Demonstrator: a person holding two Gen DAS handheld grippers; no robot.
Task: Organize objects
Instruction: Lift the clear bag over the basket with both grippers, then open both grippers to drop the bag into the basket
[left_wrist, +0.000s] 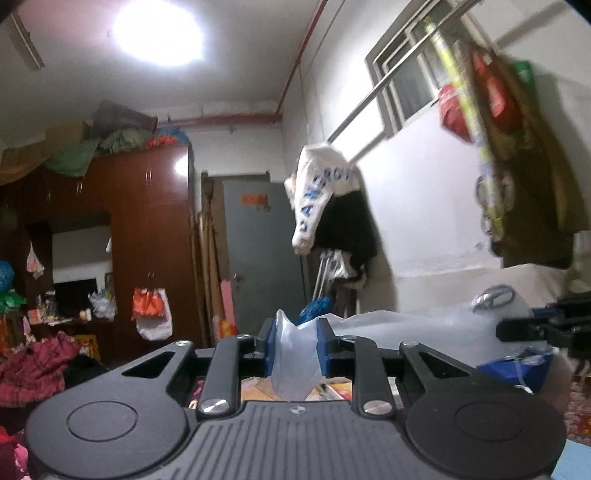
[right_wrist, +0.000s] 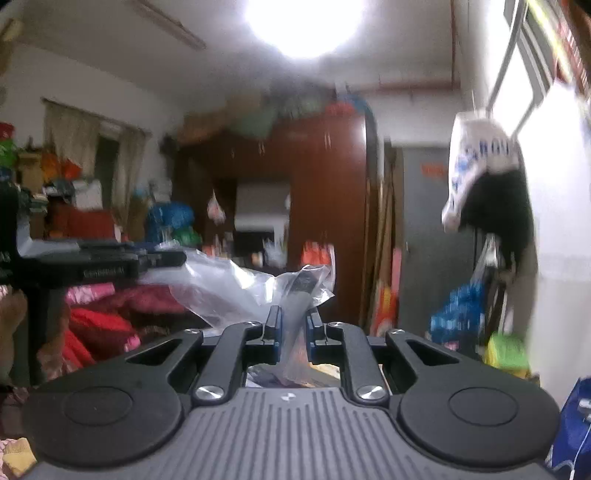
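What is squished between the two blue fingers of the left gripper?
A bunched piece of the clear plastic bag sits between the left gripper's fingers, pinched on both sides. The left wrist view shows it.

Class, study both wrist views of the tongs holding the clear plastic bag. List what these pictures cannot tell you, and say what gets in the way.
- Bag contents: the clear plastic bag is crumpled, and the right wrist view is blurred.
- Surface below: the bodies of the left tongs and right tongs block it in both views.
- The person's hands: outside both frames.
- Orange door sign: too small to read in the left wrist view.
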